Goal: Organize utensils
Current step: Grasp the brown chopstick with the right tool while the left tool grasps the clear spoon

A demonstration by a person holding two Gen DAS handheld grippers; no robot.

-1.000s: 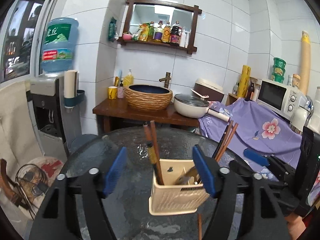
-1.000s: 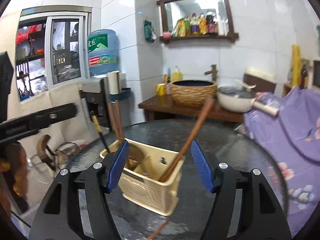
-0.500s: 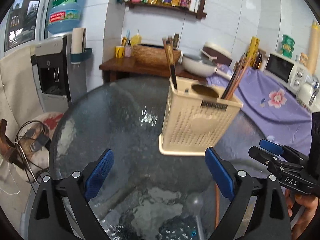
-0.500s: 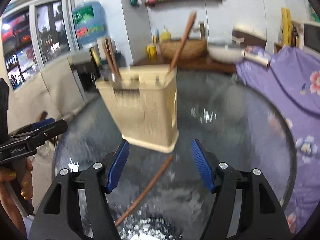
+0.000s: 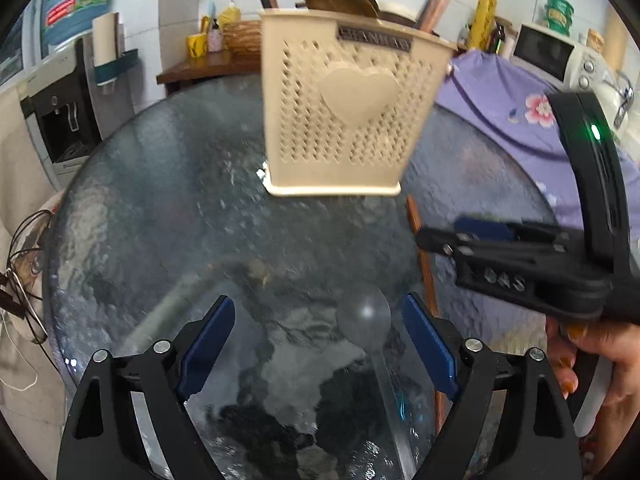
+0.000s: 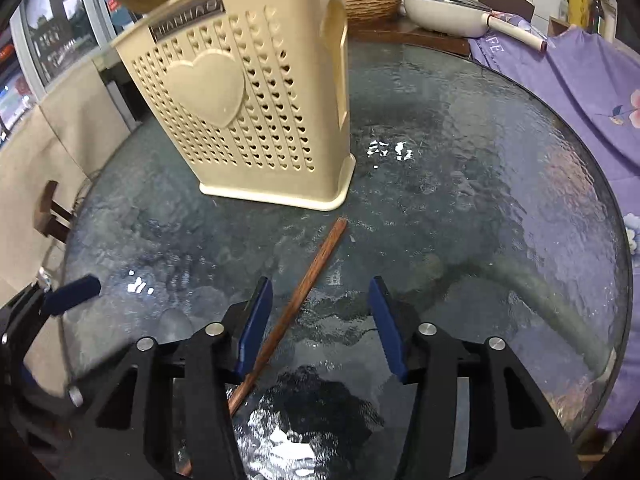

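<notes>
A beige perforated utensil holder [image 5: 344, 112] with a heart on its side stands on the round glass table [image 5: 168, 216], holding chopsticks and a wooden spoon; it also shows in the right wrist view [image 6: 248, 104]. A clear plastic spoon [image 5: 370, 324] lies between the fingers of my open left gripper [image 5: 318, 344]. A brown chopstick [image 6: 304, 292] lies on the glass between the fingers of my open right gripper [image 6: 318, 320], close to its left finger. The chopstick [image 5: 420, 248] and right gripper [image 5: 448, 240] also show in the left wrist view.
A purple flowered cloth [image 6: 580, 80] covers the counter at right. A wooden stand with a basin [image 6: 372, 0] and a pan [image 6: 444, 20] is behind the table. A water dispenser [image 5: 68, 112] stands at left, a microwave [image 5: 560, 60] at right.
Both grippers have dropped low toward the glass in front of the holder. The spoon now lies between my left fingers and the chopstick between my right fingers.
</notes>
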